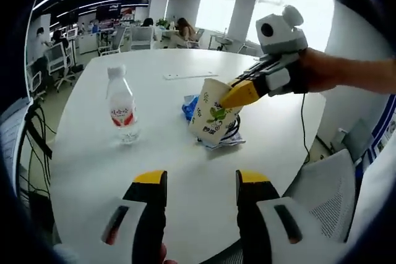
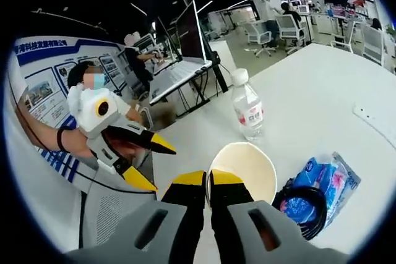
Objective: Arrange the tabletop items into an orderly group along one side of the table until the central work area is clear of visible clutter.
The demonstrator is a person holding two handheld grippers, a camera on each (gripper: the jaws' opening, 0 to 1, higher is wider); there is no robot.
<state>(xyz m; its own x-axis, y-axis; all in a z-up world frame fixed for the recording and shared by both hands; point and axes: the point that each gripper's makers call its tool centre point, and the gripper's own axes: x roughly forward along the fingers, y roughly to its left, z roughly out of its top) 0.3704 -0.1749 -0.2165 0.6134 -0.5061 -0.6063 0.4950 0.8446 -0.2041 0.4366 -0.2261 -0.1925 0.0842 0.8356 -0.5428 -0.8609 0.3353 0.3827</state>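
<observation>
A white paper cup [image 1: 212,114] with green print leans tilted near the table's middle. My right gripper [image 1: 242,93] comes in from the right and is shut on its rim. In the right gripper view the jaws [image 2: 208,181] pinch the near wall of the cup [image 2: 246,166], whose inside shows empty. A blue snack packet [image 1: 189,108] [image 2: 323,180] and a black coiled cable [image 1: 234,129] [image 2: 302,206] lie by the cup. A clear water bottle [image 1: 122,104] [image 2: 247,110] stands upright further off. My left gripper [image 1: 202,183] [image 2: 151,162] is open, apart from everything, near the table's edge.
The round white table [image 1: 93,165] carries a white strip [image 1: 190,76] [image 2: 375,119] at its far side. A white mesh chair [image 1: 334,196] stands at the table's edge. Desks, monitors and seated people are beyond the table.
</observation>
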